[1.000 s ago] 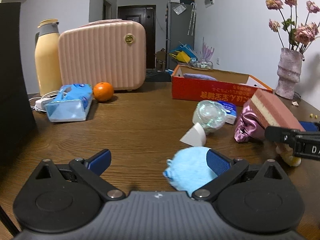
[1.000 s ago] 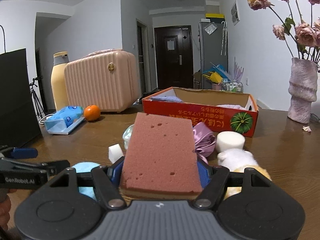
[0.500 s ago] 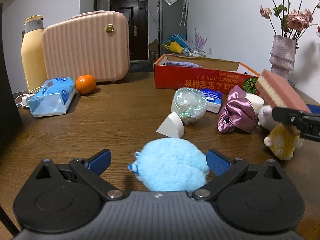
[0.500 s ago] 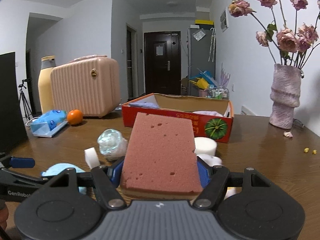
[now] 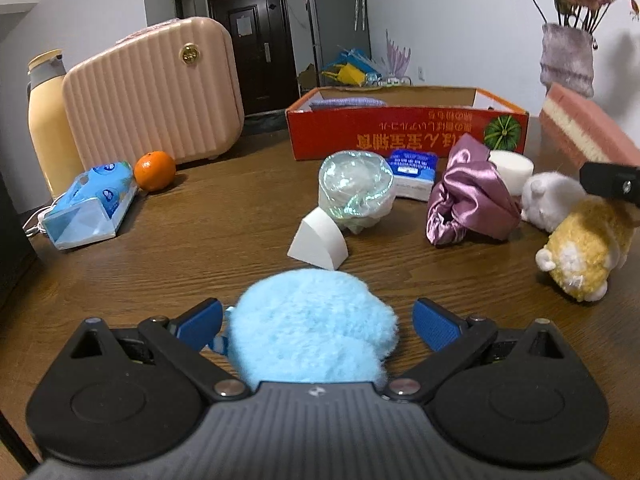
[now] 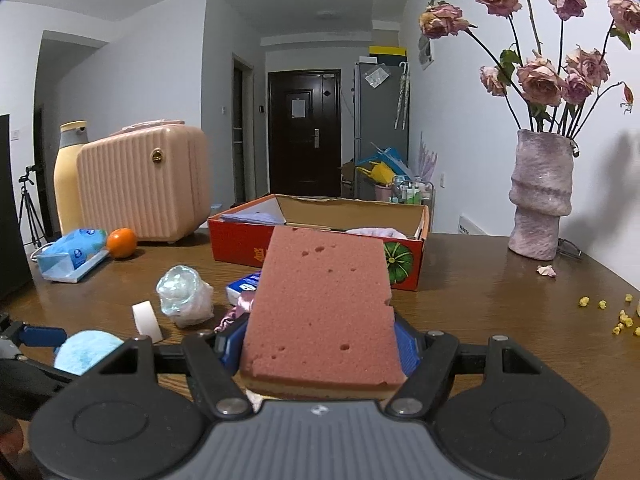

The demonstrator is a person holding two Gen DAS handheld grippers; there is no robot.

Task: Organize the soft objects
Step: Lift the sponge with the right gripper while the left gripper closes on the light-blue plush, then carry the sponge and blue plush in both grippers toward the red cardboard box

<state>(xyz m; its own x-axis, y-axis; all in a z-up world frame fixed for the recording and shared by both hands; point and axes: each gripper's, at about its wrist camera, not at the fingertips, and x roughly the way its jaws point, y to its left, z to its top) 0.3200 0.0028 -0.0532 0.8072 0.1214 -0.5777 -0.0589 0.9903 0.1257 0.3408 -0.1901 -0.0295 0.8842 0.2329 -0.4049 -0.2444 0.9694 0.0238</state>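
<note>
My left gripper [image 5: 318, 322] is open around a fluffy light-blue puff [image 5: 312, 332] that lies on the wooden table between the blue pads, which stand apart from its sides. My right gripper [image 6: 320, 344] is shut on a pink sponge [image 6: 322, 308] with a yellow underside and holds it above the table; the sponge also shows in the left wrist view [image 5: 584, 132]. The red cardboard box [image 6: 248, 244] stands open behind, with cloths inside. The puff shows at the lower left of the right wrist view [image 6: 86, 350].
On the table lie a white foam wedge [image 5: 318, 240], an iridescent wrapped ball [image 5: 356, 192], a purple satin bonnet [image 5: 468, 196], a white foam disc [image 5: 512, 168], white and yellow plush toys [image 5: 580, 248], a tissue pack [image 5: 88, 208], an orange [image 5: 154, 165], a pink case [image 5: 152, 92], a vase [image 6: 540, 200].
My left gripper has shifted right so the blue puff now sits centred between its open fingers. My right gripper has lifted the sponge higher and toward the box.
</note>
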